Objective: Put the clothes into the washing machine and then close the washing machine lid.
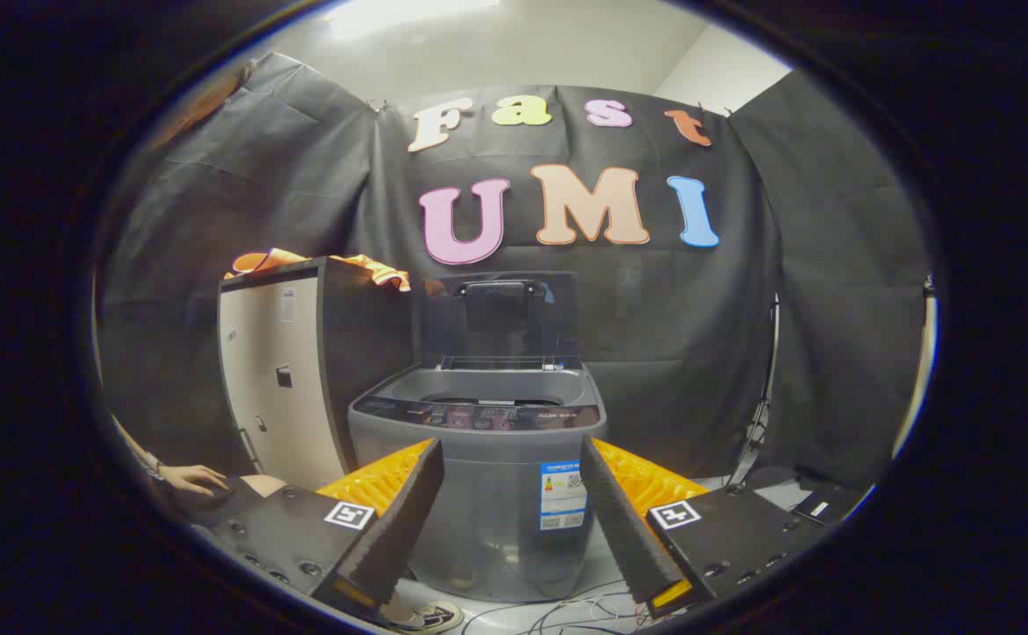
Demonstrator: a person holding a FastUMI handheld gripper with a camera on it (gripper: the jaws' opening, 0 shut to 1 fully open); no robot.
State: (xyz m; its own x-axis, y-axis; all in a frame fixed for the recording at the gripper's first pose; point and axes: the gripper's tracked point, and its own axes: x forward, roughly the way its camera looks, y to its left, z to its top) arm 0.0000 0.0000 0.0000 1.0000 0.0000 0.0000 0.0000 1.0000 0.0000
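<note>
Orange clothes [364, 265] heaped atop the tall cabinet [280, 370], just left of the washing machine [487, 459], lid [498, 317] raised. Gripper [510, 494] spread wide, empty, facing the machine. Judged: pickup pending; next, swinging up-left toward the cloth.

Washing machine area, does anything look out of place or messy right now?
Little stands out. An orange garment lies crumpled on the cabinet beside the washing machine, one edge drooping over the side. The lid stands open. Loose cables trail on the floor. The gripper is open, holding nothing.
</note>
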